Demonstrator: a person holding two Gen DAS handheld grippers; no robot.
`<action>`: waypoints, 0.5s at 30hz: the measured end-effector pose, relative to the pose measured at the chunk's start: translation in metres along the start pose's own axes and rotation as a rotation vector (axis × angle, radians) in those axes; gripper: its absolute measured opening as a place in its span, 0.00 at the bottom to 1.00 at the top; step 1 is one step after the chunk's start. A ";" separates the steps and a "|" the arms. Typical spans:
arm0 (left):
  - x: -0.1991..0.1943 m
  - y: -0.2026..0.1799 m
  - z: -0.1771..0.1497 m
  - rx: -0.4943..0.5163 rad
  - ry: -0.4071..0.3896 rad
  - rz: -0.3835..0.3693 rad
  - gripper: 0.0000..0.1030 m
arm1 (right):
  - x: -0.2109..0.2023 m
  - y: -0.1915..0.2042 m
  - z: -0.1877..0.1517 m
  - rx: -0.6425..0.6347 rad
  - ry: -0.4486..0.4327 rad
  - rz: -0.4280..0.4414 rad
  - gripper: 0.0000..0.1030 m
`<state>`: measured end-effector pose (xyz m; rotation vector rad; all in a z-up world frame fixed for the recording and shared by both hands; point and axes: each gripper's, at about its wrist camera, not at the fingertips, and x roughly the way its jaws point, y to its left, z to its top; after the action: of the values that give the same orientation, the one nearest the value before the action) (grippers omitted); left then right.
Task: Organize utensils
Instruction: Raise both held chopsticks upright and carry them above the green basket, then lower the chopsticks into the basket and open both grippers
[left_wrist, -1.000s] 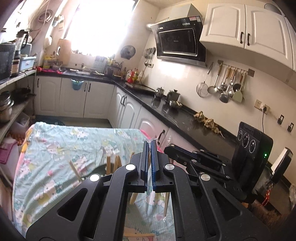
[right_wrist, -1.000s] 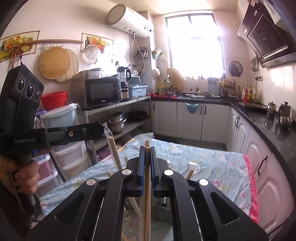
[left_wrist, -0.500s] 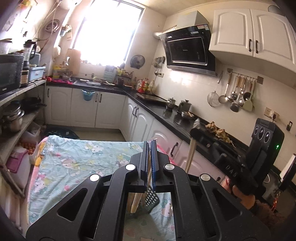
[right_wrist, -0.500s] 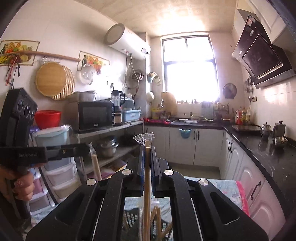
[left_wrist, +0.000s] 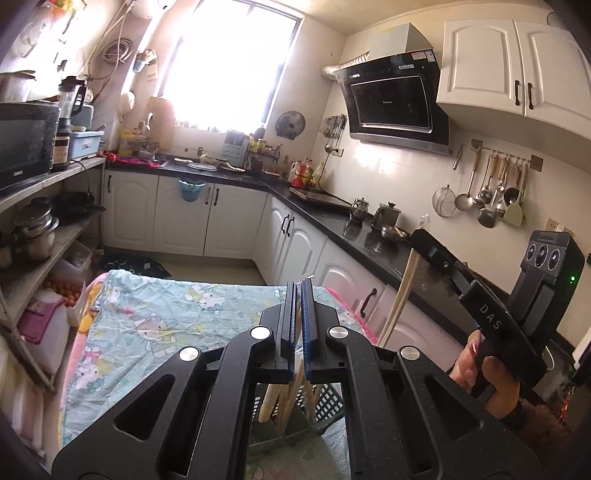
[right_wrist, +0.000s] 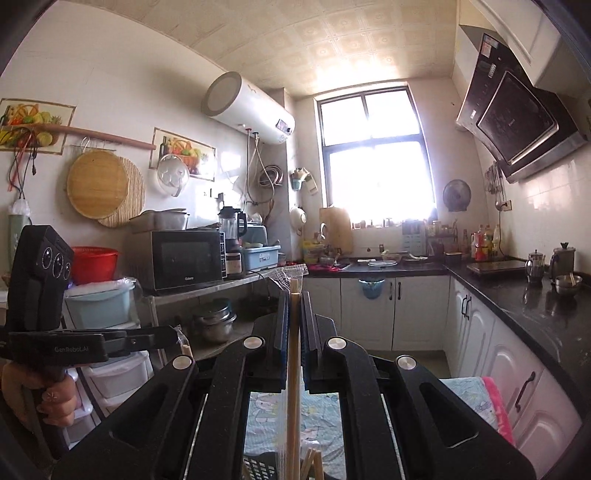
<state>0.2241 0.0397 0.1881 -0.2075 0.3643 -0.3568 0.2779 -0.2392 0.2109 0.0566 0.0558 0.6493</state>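
My left gripper (left_wrist: 298, 286) is shut, with a sliver of clear wrapper at its tip and pale wooden sticks (left_wrist: 269, 400) hanging below the jaws. The right wrist view shows that gripper (right_wrist: 173, 334) pinching a wrapped wooden stick (right_wrist: 183, 346). My right gripper (right_wrist: 294, 295) is shut on a wooden chopstick in a clear wrapper (right_wrist: 293, 354), held upright. Seen from the left wrist, the right gripper (left_wrist: 417, 238) carries the chopstick (left_wrist: 402, 295) hanging down. A black mesh basket (left_wrist: 327, 406) with wooden utensils in it stands on the table (left_wrist: 147, 325) beneath both grippers.
The table has a pale blue cartoon cloth with a pink edge. A black counter (left_wrist: 369, 243) with white cabinets runs along the right and back. Metal shelves (right_wrist: 207, 288) with a microwave, pots and tubs stand on the left. A hand (left_wrist: 484, 373) holds each gripper.
Both grippers have come up and tilted towards level with their sticks still gripped. Less of the table shows, more wall and ceiling. The basket now lies under the jaws.
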 end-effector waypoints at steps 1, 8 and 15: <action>0.002 0.001 -0.002 0.000 0.002 0.003 0.01 | 0.002 -0.002 -0.004 0.002 0.000 -0.002 0.06; 0.019 0.008 -0.019 -0.009 0.025 0.014 0.01 | 0.016 -0.007 -0.034 0.002 0.010 -0.025 0.06; 0.031 0.011 -0.037 -0.017 0.046 0.024 0.01 | 0.025 -0.009 -0.063 0.000 -0.002 -0.056 0.06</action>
<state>0.2401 0.0334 0.1423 -0.2116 0.4154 -0.3359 0.2993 -0.2289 0.1465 0.0558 0.0553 0.5934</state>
